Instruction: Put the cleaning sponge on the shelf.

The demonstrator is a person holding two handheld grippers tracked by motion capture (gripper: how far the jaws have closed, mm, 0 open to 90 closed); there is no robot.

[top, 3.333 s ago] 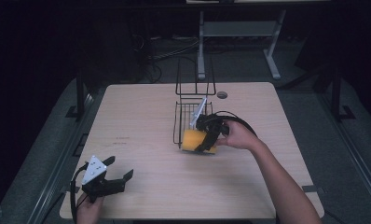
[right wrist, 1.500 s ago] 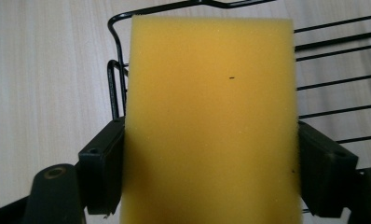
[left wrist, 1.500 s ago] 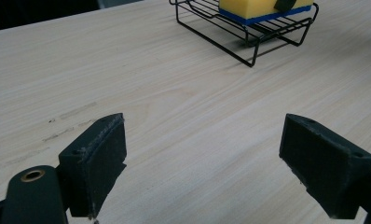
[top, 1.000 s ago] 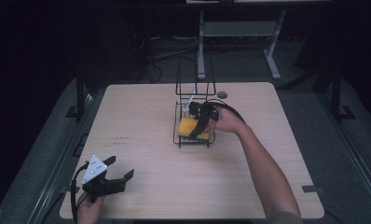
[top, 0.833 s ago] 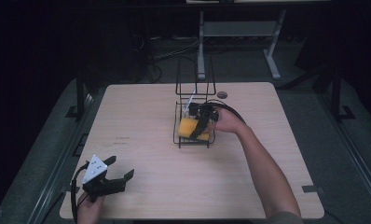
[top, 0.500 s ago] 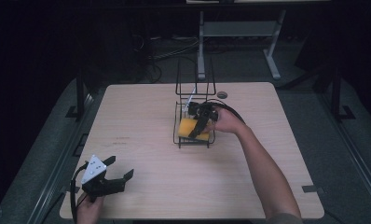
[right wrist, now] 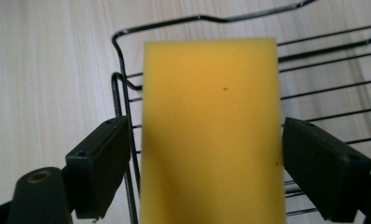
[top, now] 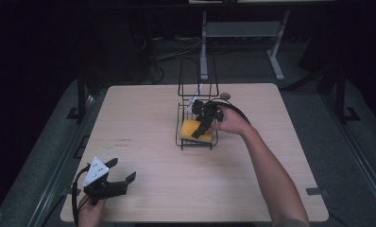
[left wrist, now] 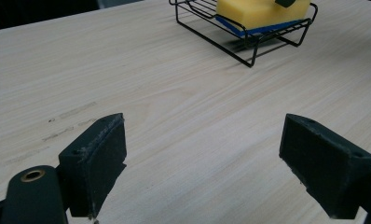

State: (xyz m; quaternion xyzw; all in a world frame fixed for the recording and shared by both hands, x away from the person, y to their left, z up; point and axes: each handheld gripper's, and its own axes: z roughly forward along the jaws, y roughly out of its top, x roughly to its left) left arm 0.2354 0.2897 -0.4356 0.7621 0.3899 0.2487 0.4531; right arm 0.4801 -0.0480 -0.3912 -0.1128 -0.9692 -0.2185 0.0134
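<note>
A yellow sponge [top: 192, 129] with a blue underside lies flat in a black wire rack [top: 195, 144] at the middle of the wooden table. My right gripper [top: 201, 131] reaches down over it. In the right gripper view the sponge [right wrist: 211, 130] sits between the jaws of that gripper [right wrist: 207, 144], with a narrow gap on each side, so it stands open around the sponge. The rack's wires [right wrist: 123, 32] run beneath. My left gripper [top: 121, 170] rests open near the table's front left corner. Its own view [left wrist: 207, 140] shows the rack [left wrist: 211, 39] and sponge [left wrist: 258, 11] far ahead.
The rack has a tall wire back [top: 198, 80] rising behind the sponge. A small round dark disc [top: 225, 96] lies on the table just behind the rack. Bare wood [top: 143, 123] spreads left of the rack. A metal stand [top: 238, 30] is on the floor beyond the table.
Since 3.3 s ago my right gripper has carried the sponge from the rack's front left corner into the rack. Over the last second it has barely moved. The left gripper has stayed put.
</note>
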